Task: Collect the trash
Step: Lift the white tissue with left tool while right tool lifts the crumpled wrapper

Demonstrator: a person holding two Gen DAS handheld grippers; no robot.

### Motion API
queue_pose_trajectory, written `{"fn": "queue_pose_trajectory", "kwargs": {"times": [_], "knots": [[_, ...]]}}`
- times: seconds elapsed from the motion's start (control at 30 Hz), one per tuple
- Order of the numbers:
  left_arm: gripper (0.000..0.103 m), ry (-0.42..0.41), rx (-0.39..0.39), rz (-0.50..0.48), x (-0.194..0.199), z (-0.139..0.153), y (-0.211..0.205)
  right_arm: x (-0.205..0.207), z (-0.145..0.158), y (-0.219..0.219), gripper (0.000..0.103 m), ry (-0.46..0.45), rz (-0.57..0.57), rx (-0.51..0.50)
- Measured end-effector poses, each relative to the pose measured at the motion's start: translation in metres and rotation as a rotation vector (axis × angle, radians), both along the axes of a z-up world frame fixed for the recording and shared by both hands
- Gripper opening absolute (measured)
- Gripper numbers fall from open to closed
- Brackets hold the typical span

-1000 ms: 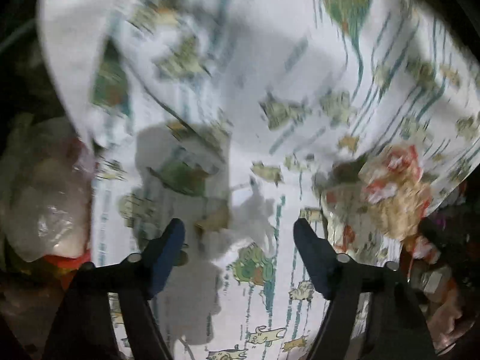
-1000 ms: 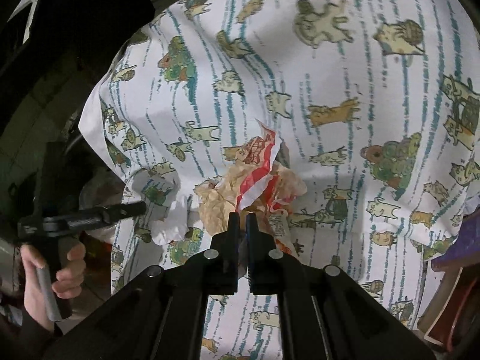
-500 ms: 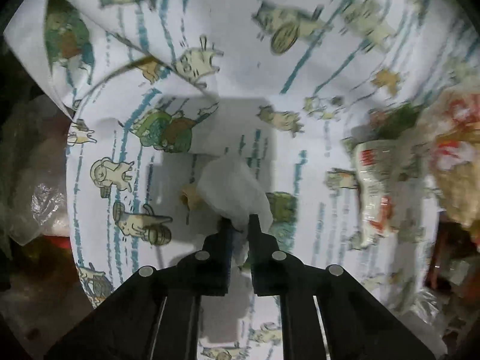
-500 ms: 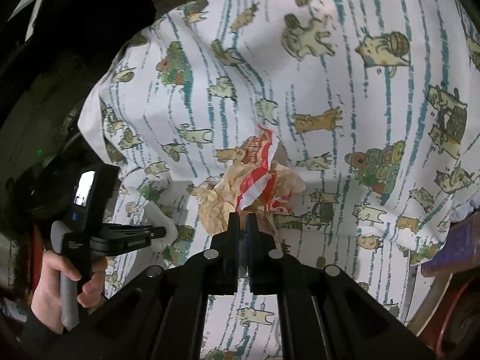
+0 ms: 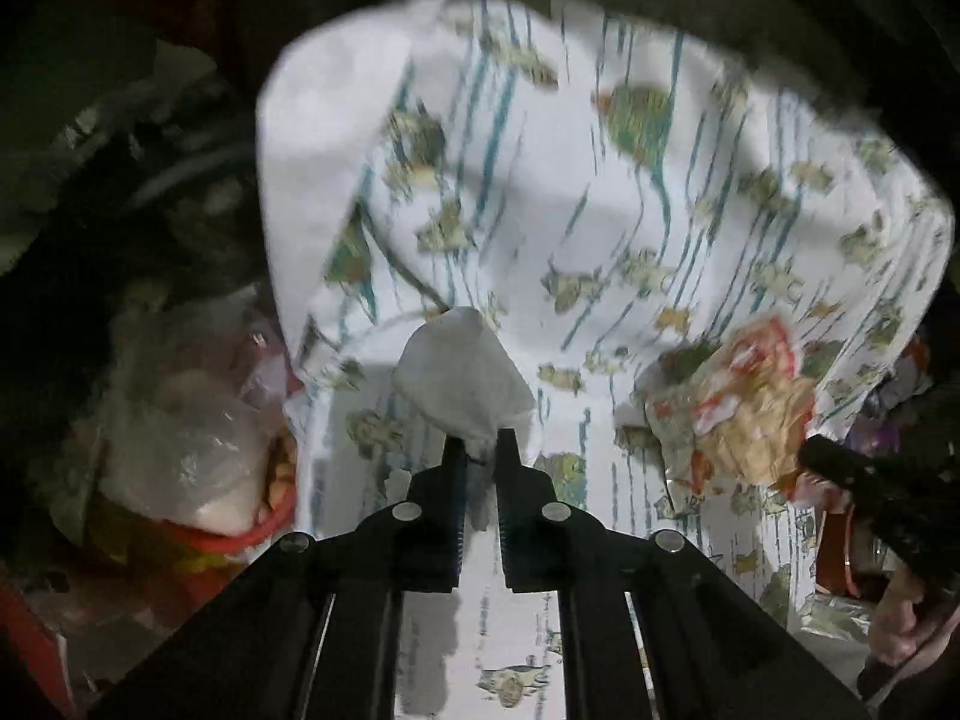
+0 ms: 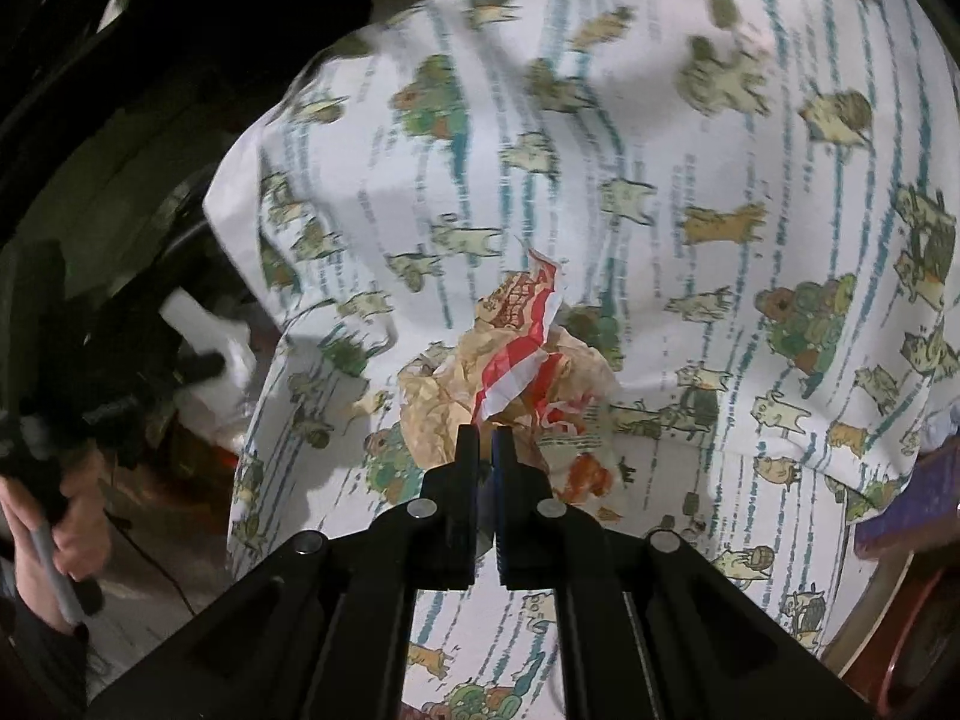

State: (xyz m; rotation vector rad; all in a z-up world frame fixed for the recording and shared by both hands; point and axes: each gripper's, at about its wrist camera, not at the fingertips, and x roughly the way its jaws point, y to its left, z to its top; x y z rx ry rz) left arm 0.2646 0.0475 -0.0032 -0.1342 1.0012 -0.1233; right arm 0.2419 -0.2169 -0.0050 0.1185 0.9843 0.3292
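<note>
L wrist view: left gripper point(image 5: 480, 456) points steeply down over the white cloth printed w/ cartoon animals and teal stripes point(image 5: 600, 210). Its black jaws are clamped on a crumpled white tissue point(image 5: 465, 372), pinched at its lower edge; the wad bulges out past the tips, held off the cloth, casting a shadow below. Left of the cloth edge, a clear plastic bag w/ pale contents point(image 5: 180, 450) sits in a red-rimmed container point(image 5: 240, 540); surroundings dark, blurred. Right of the tissue, a crumpled tan and red-striped paper wrapper point(image 5: 738, 414) lies on the cloth, well apart from the left jaws. Far right edge: the other black tool and part of a hand point(image 5: 900, 624) show.

R wrist view: at left, a hand point(image 6: 78, 522) grips the handle of the left gripper's tool, white tissue at its front end just off the cloth's edge, blurred. Right gripper point(image 6: 485, 438) also tilts steeply down; jaws pressed together at the near edge of the wrapper point(image 6: 510, 378), tips pinching its paper. Wrapper rests mid-cloth point(image 6: 660, 150), red-white strip sticking up beyond the tips. A purple item point(image 6: 918, 510) shows at the right edge.
</note>
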Motion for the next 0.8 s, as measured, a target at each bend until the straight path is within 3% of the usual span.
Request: {"fn": "queue_pose_trajectory", "kwargs": {"times": [0.07,0.17,0.3,0.53,0.8], "knots": [[0.010,-0.051,0.027,0.058,-0.010,0.007,0.017,-0.004,-0.001,0.009,0.004,-0.010,0.010,-0.020],[0.010,-0.041,-0.036,0.090,-0.019,0.008,0.033,-0.006,-0.006,0.019,0.004,-0.008,0.016,-0.039],[0.010,-0.049,0.011,0.090,-0.030,0.011,0.034,-0.006,-0.011,0.024,0.004,-0.003,-0.011,-0.043],[0.010,-0.113,-0.001,0.060,-0.058,0.030,0.036,-0.014,-0.007,0.038,0.004,-0.042,0.005,-0.071],[0.010,-0.155,-0.028,0.056,-0.073,0.051,0.038,-0.026,0.001,0.033,0.004,-0.050,-0.025,-0.038]]}}
